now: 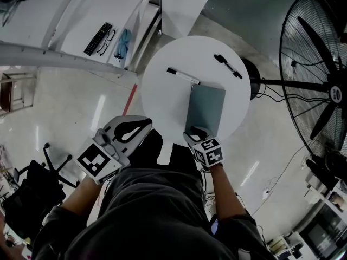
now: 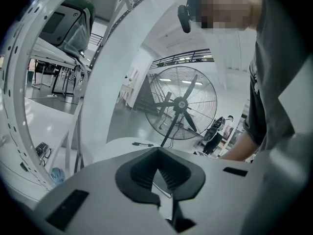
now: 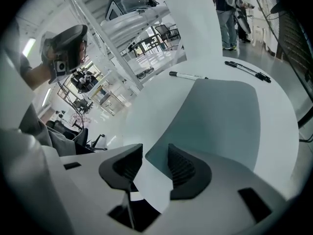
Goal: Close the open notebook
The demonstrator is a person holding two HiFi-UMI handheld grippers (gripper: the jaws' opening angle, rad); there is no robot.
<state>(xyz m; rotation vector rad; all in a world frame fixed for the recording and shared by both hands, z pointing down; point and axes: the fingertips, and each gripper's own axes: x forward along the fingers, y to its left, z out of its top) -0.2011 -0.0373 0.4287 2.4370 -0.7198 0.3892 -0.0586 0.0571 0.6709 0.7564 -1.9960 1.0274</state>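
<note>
A grey notebook (image 1: 206, 108) lies closed and flat on the round white table (image 1: 162, 96). My right gripper (image 1: 196, 131) is at the notebook's near edge, angled down. In the right gripper view its jaws (image 3: 155, 155) stand apart, and the notebook's (image 3: 220, 116) near corner shows in the gap, with neither pad pressing on it. My left gripper (image 1: 149, 124) hangs off the table's left side above the floor. In the left gripper view its fingertips (image 2: 157, 151) meet, with nothing between them.
A white marker (image 1: 183, 76) and a black pen (image 1: 227, 65) lie on the table beyond the notebook. A large black floor fan (image 1: 320, 75) stands to the right, with cables on the floor. A desk with a remote (image 1: 98, 38) is at the upper left.
</note>
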